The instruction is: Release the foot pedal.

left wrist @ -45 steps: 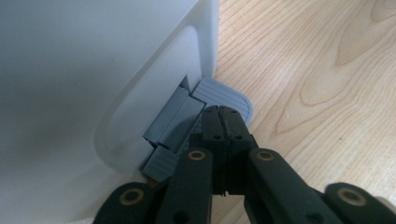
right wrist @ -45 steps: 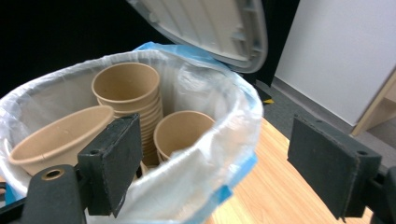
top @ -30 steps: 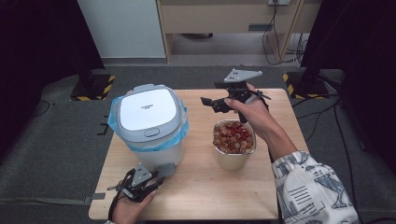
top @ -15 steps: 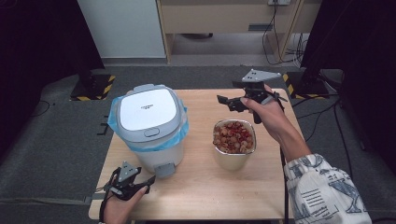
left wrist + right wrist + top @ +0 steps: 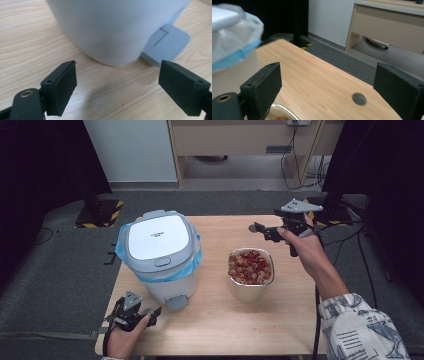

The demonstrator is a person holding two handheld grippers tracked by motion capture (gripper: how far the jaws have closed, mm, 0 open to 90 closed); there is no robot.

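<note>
- Where the near edge of the worktop [image 5: 215,330] meets the person's left hand, the left tongs [image 5: 150,316] are seen low over the wood, just beside the foot of the white pedal bin [image 5: 159,251]; their jaws have just been opening and are spread wide, with nothing between them.
- Seen from the left gripper view, the bin's rounded wall is found just ahead of the two black pads, and the grey pedal [image 5: 167,43] lies flat on the wood ahead of the right-hand jaw; neither is touched.
- Set in the middle of the worktop, to the right of the bin and apart from it, is a metal bowl [image 5: 251,274] filled with reddish and tan pieces.
- Farther off, the right tongs [image 5: 260,230] are held in the air beyond the bowl; their jaws have just been opening and stand apart, empty.
- Around the bin's closed lid, a blue bag liner [image 5: 195,261] is folded over the rim.
</note>
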